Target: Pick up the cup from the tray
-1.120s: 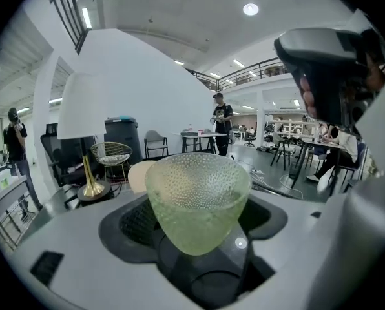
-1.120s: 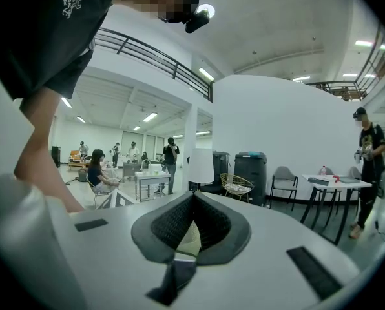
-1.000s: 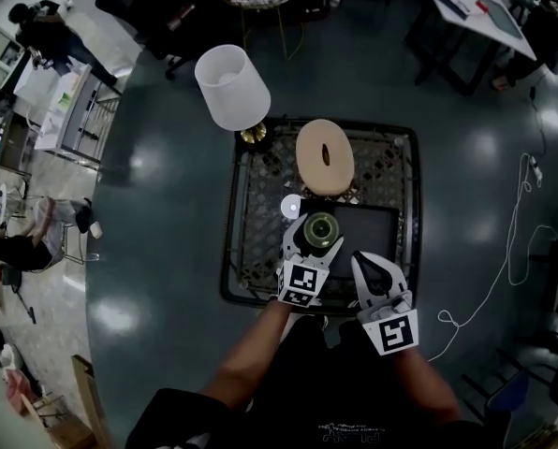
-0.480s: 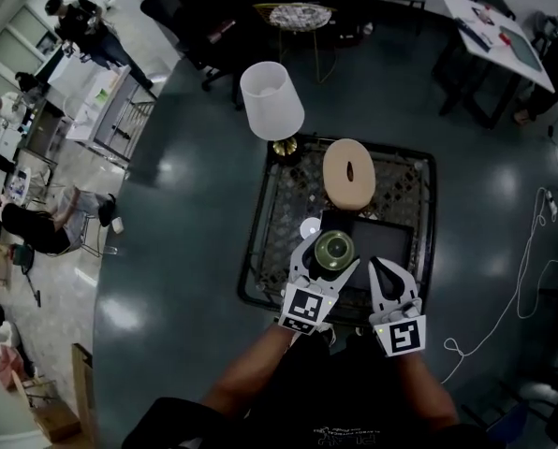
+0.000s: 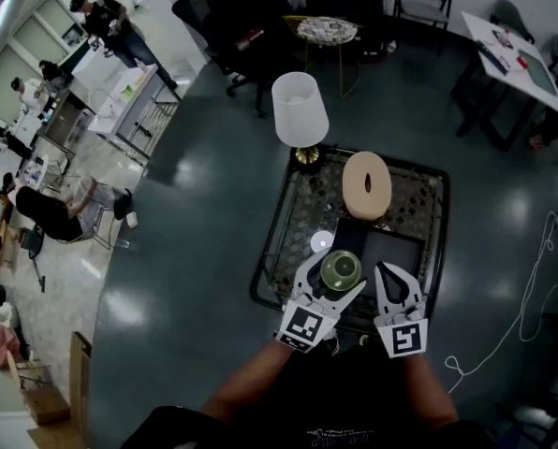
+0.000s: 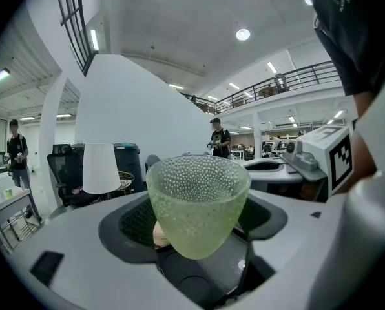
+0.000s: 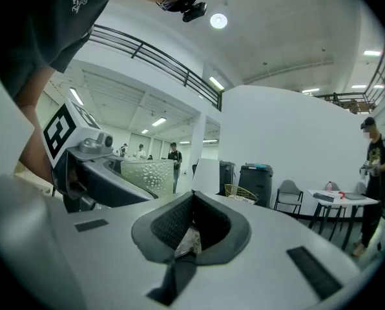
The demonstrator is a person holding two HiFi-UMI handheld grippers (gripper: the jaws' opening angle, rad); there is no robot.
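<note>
A pale green dimpled glass cup (image 5: 340, 269) stands upright between the jaws of my left gripper (image 5: 332, 283), which is shut on it. In the left gripper view the cup (image 6: 197, 205) fills the middle, gripped low on its body by the left gripper (image 6: 199, 244). It hangs above the near left corner of the dark tray (image 5: 396, 249). My right gripper (image 5: 389, 283) is beside it on the right, over the tray's near edge, jaws shut with nothing in them. The right gripper view shows those jaws closed (image 7: 190, 234) and the cup (image 7: 147, 173) at left.
The tray lies on a low black-framed table with a patterned top (image 5: 298, 215). An oval wooden piece with a slot (image 5: 367, 185), a small white disc (image 5: 322, 242) and a white-shaded lamp (image 5: 300, 108) stand there too. Chairs, desks and people are far off.
The table and tray have shrunk and shifted right in the head view, so the grippers look higher above them. The cup has stayed in my left gripper throughout.
</note>
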